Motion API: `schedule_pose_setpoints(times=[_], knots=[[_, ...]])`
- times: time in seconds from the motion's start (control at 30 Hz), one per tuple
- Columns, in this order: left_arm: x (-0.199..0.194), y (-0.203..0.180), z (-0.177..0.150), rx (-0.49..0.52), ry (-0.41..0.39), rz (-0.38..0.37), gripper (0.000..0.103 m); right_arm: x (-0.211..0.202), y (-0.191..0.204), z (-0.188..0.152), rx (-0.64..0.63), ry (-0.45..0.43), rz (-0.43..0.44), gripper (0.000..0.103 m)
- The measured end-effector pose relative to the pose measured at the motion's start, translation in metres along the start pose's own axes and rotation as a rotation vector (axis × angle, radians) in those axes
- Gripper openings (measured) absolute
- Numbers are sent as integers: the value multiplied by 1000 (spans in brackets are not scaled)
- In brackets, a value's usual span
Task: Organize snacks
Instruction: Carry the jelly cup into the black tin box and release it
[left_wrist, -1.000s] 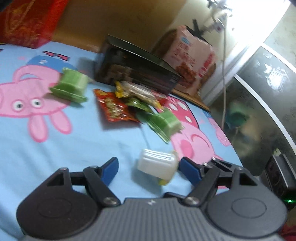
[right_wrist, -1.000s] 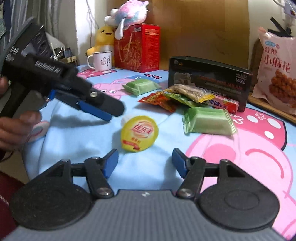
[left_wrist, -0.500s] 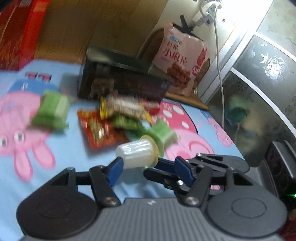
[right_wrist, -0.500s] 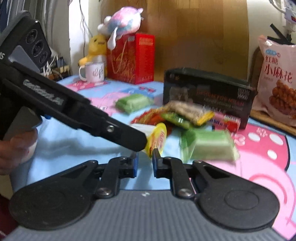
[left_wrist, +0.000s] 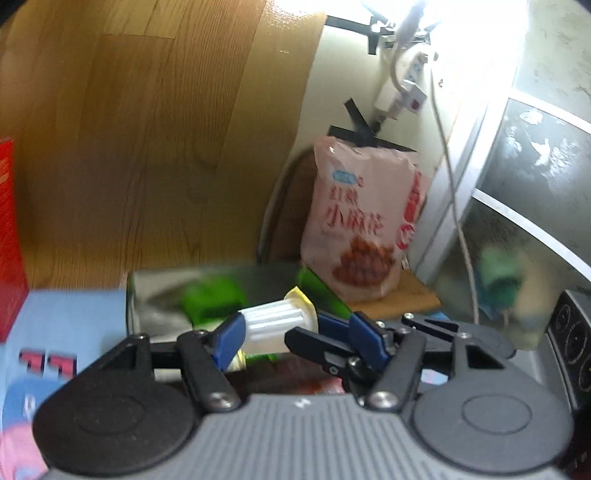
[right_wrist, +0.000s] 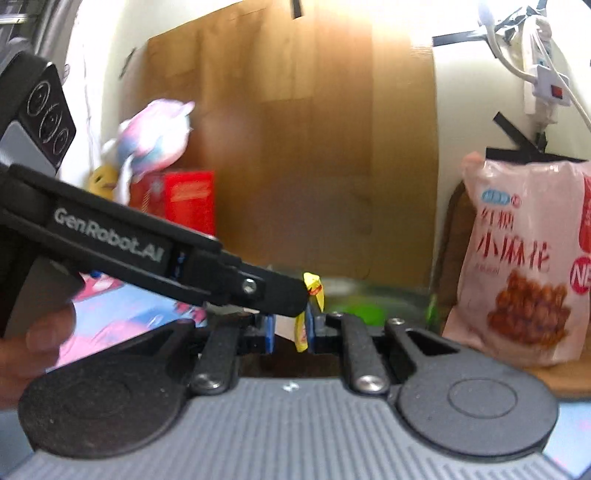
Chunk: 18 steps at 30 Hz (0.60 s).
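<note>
My left gripper (left_wrist: 291, 332) is shut on a white ribbed jelly cup (left_wrist: 277, 325) with a yellow lid, held on its side in the air. My right gripper (right_wrist: 290, 328) is shut on the cup's yellow lid flap (right_wrist: 301, 332); its fingers (left_wrist: 325, 341) reach in from the right in the left wrist view. The left gripper's body (right_wrist: 122, 247) crosses the right wrist view. Behind the cup is the open dark box (left_wrist: 155, 299) with a green snack pack (left_wrist: 214, 299) blurred inside.
A pink snack bag (left_wrist: 365, 229) stands at the back right, also in the right wrist view (right_wrist: 524, 258). A red box (right_wrist: 184, 199) with plush toys (right_wrist: 151, 140) stands at the back left. The blue Peppa Pig cloth (left_wrist: 55, 332) covers the table. A wooden wall is behind.
My left gripper closed on the jelly cup and lifted it from the cloth toward the box. My right gripper closed on the cup's lid. Both cameras tilted up.
</note>
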<state>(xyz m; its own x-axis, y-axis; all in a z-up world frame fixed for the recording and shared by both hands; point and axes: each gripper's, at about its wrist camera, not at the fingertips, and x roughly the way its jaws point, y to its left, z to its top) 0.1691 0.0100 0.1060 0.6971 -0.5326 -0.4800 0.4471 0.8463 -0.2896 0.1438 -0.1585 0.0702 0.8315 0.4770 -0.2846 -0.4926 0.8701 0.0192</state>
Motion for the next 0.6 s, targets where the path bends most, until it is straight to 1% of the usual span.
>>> schedule_pose_setpoints(times=[0.07, 0.13, 0.17, 0.23, 0.33, 0.37, 0.43, 0.47, 0.5, 0.6], knots=[[17, 4, 4, -12, 8, 21, 65, 17, -7, 0, 19, 19, -39, 21], [26, 5, 4, -8, 12, 63, 67, 23, -16, -4, 51, 47, -75, 25], [26, 5, 3, -8, 9, 88, 70, 22, -20, -7, 75, 48, -79, 27], [22, 5, 0, -8, 4, 129, 70, 13, -23, -13, 110, 33, -87, 27], [13, 7, -6, 0, 8, 204, 71, -2, -22, -20, 128, 22, -102, 32], [8, 7, -9, 4, 12, 229, 73, -7, -22, -23, 136, 22, -96, 34], [-2, 9, -15, 15, 20, 288, 75, -17, -17, -30, 143, 31, -76, 36], [-6, 9, -19, 22, 24, 322, 76, -21, -14, -35, 147, 43, -65, 37], [-12, 11, -24, 25, 31, 357, 76, -23, -12, -39, 154, 59, -52, 41], [-26, 19, -35, 8, 51, 418, 76, -27, 1, -53, 167, 120, -11, 43]])
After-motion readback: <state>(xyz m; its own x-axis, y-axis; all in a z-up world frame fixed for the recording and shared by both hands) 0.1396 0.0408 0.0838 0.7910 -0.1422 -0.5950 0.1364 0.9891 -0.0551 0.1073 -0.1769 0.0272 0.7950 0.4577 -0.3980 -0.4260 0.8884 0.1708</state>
